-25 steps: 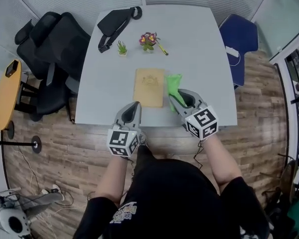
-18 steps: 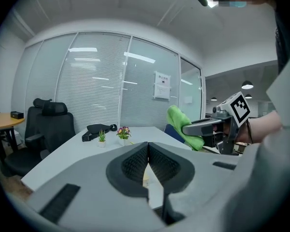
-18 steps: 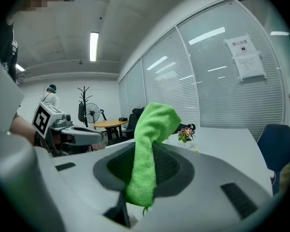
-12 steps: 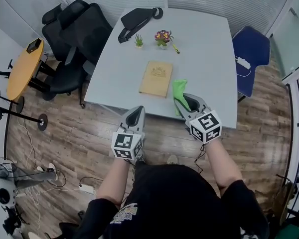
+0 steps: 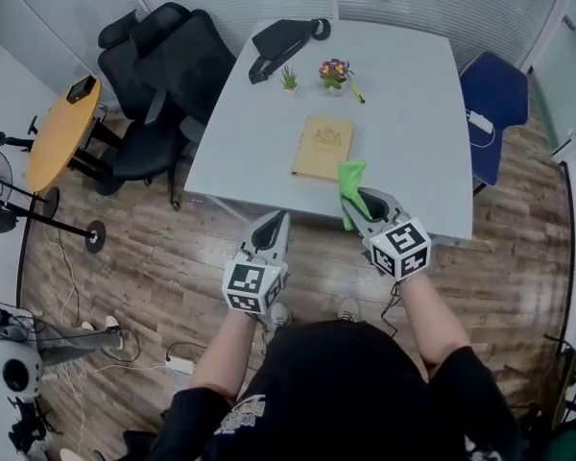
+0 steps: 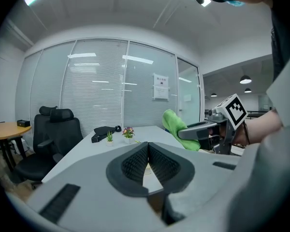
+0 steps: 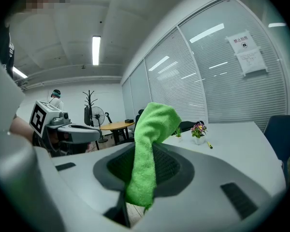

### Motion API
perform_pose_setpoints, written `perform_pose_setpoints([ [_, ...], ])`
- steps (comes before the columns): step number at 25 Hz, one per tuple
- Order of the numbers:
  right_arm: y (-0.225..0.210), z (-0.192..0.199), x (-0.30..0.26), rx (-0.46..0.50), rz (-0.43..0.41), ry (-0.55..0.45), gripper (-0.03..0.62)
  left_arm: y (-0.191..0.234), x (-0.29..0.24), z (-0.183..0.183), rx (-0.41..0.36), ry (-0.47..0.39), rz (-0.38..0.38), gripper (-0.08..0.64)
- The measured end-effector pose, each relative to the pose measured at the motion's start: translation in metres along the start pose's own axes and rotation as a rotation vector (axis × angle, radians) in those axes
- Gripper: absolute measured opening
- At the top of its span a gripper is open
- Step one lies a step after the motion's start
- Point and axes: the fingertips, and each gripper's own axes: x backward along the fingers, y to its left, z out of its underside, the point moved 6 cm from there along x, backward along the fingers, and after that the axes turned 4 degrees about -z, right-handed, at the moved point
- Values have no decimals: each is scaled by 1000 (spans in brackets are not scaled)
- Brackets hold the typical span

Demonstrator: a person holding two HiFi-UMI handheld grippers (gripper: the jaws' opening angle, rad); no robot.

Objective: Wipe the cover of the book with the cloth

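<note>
The tan book (image 5: 324, 147) lies flat on the grey table (image 5: 403, 84), near its front edge. My right gripper (image 5: 351, 198) is shut on the green cloth (image 5: 350, 182), which stands up out of the jaws and hangs by the book's near right corner. In the right gripper view the cloth (image 7: 150, 144) drapes over the shut gripper (image 7: 146, 151). My left gripper (image 5: 280, 219) is shut and holds nothing, over the floor just short of the table's edge. In the left gripper view its jaws meet at the tips of the gripper (image 6: 147, 146), with the cloth (image 6: 176, 124) at the right.
At the table's far end lie a black bag (image 5: 286, 38), a small green plant (image 5: 289, 80), a flower pot (image 5: 334, 71) and a yellow pen (image 5: 357, 92). Black office chairs (image 5: 168, 75) stand left, a blue chair (image 5: 494, 104) right, and a round wooden table (image 5: 62, 133) far left.
Both grippers have drawn back from the table towards the person, and the table and book now sit farther away in the head view. The cloth stays in the right gripper.
</note>
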Motion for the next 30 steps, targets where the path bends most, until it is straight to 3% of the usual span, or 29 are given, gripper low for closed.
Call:
perform_pose_setpoints([
  [16,58,13,-6,-66,216,6,96,31,5,15,57,-13,248,5],
  [30,88,10,0,-54,241,-1,95,39,32,10,70,-40,271,6],
])
